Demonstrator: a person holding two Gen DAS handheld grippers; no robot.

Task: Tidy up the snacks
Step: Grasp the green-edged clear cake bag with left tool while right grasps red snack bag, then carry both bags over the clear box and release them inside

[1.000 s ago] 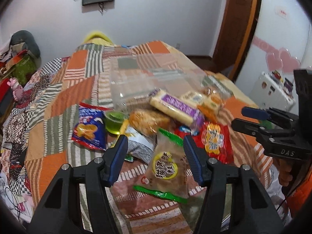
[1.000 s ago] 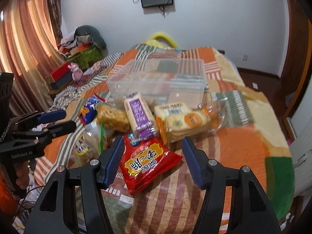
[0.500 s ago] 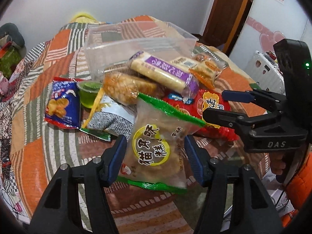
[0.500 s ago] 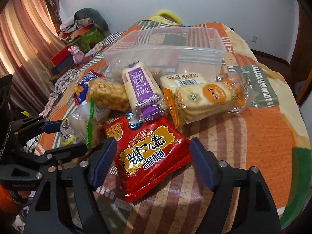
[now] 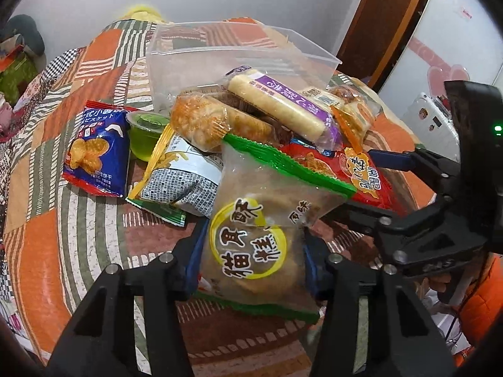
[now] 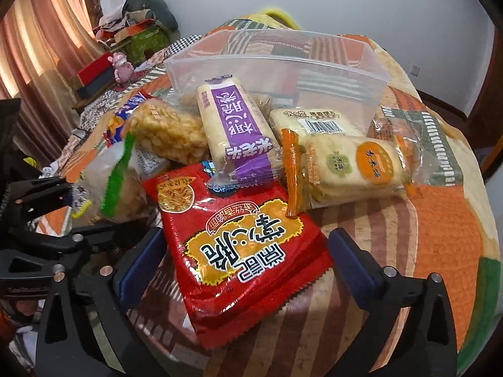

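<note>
On a patchwork quilt of orange, green and striped squares lies a heap of snack packets, with a clear plastic box just behind it. Only the left wrist view shows the blue biscuit bag, the small green jelly cup and the grey checked packet at the left of the heap. Only the right wrist view shows the pink curtain, a pink toy and a pile of clothes at the far left, and the round rice crackers in crinkly clear wrap at the right.

The left gripper has just been closing its jaws; both blue pads now press the sides of the clear cake bag with green seams, which stands tilted above the quilt. To its right, the right gripper's black frame blocks part of the red packet.

In the right wrist view the left gripper sits at the left edge with that same bag. The puffed corn bar and the long purple-labelled roll lean against the box's front wall. The right gripper has just been opening; its jaws stand wide on either side of the glossy red packet, which lies flat between them, the pads not pressing it.
</note>
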